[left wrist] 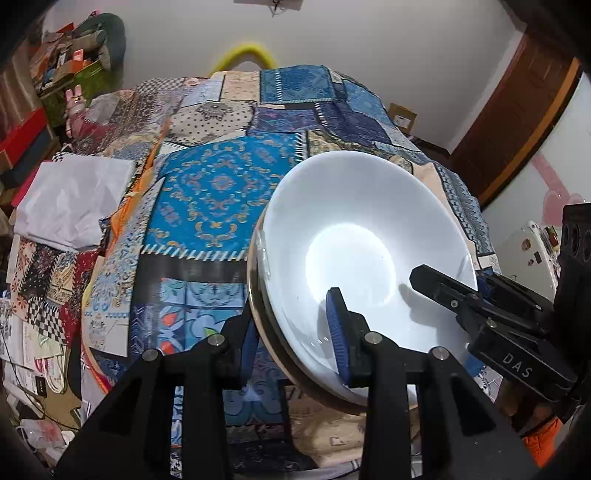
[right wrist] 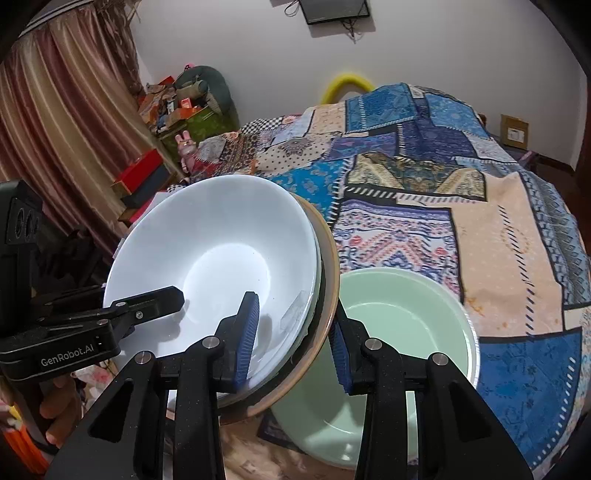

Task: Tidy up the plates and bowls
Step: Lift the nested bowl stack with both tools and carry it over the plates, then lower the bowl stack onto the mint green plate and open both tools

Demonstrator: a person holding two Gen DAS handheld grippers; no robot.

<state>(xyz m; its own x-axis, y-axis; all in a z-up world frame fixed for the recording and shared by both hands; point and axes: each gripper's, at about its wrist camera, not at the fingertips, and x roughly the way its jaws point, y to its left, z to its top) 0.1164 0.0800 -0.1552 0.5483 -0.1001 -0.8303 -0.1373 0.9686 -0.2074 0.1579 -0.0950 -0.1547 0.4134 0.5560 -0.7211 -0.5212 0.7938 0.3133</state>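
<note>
Your left hand-held gripper [left wrist: 295, 332] hides the near rim of the white bowl [left wrist: 369, 229]. How many dishes are nested under it, you can't count. The mint bowl [right wrist: 406, 314] is partly behind the stack and the right hand-held gripper [right wrist: 295, 347]. The wall screen [right wrist: 334, 11] is cut by the top edge.

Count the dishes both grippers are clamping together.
3 visible: a white bowl innermost, a pale plate rim behind it, and a tan-rimmed plate outermost. More may be hidden between them.
</note>
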